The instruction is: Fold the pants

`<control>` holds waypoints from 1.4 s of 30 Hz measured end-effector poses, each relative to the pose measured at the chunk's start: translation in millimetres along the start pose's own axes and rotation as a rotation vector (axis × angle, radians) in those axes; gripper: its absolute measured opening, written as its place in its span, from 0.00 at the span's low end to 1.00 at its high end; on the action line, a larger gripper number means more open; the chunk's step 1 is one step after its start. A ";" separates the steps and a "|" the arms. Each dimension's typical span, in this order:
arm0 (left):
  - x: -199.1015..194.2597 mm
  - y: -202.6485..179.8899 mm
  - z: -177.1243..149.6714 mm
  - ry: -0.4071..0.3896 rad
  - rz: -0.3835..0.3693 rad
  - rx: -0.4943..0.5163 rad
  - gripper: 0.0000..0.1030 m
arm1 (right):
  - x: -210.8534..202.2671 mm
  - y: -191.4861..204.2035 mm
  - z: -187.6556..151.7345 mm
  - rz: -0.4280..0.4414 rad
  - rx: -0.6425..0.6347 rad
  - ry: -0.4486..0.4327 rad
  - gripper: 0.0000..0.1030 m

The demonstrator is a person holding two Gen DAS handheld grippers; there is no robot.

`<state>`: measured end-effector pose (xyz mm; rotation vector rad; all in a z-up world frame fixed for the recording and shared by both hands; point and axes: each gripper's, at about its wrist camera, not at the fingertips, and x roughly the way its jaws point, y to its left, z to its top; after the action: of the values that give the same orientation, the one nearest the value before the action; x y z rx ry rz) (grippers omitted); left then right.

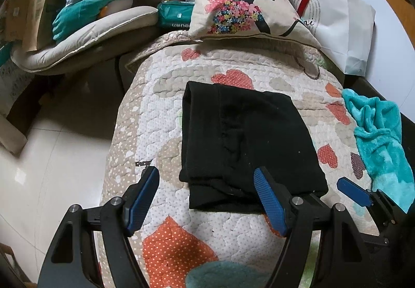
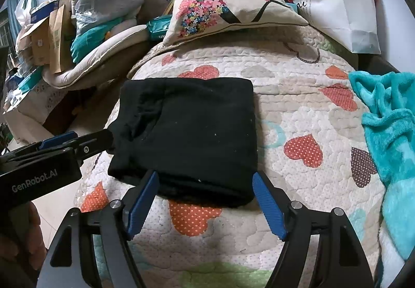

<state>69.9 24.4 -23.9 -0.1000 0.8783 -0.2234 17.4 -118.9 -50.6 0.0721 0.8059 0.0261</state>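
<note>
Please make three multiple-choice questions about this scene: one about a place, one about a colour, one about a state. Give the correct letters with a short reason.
1. Where do the black pants lie?
A. on the heart-patterned quilt
B. on the floor tiles
C. on top of the flowered pillow

2. What colour is the fluffy blanket at the quilt's right edge?
A. yellow
B. teal
C. grey

3. In what state are the right gripper and left gripper?
A. both shut on the pants
B. only one shut on the blanket
C. both open, holding nothing

Answers:
1 A: the folded pants rest flat on the quilt, in front of the flowered pillow.
2 B: its plush fabric is clearly teal in both views.
3 C: each pair of blue jaws stands wide apart at the pants' near edge, with no cloth pinched between them.
</note>
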 end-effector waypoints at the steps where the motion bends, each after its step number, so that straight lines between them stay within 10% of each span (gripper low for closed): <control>1: 0.1 -0.2 -0.1 0.000 0.001 0.000 0.73 | 0.2 -0.3 0.1 0.001 0.002 0.001 0.78; 33: 4.6 4.0 1.9 0.004 0.013 -0.016 0.73 | 6.1 -0.2 -1.8 0.001 0.008 0.020 0.79; 42: 21.6 73.5 36.7 0.017 -0.078 -0.321 0.73 | -2.7 -30.7 37.6 0.011 0.098 -0.017 0.80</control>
<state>122.8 90.6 -29.9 -0.4325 0.9228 -0.1542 42.5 -151.7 -25.0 0.1692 0.7898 -0.0036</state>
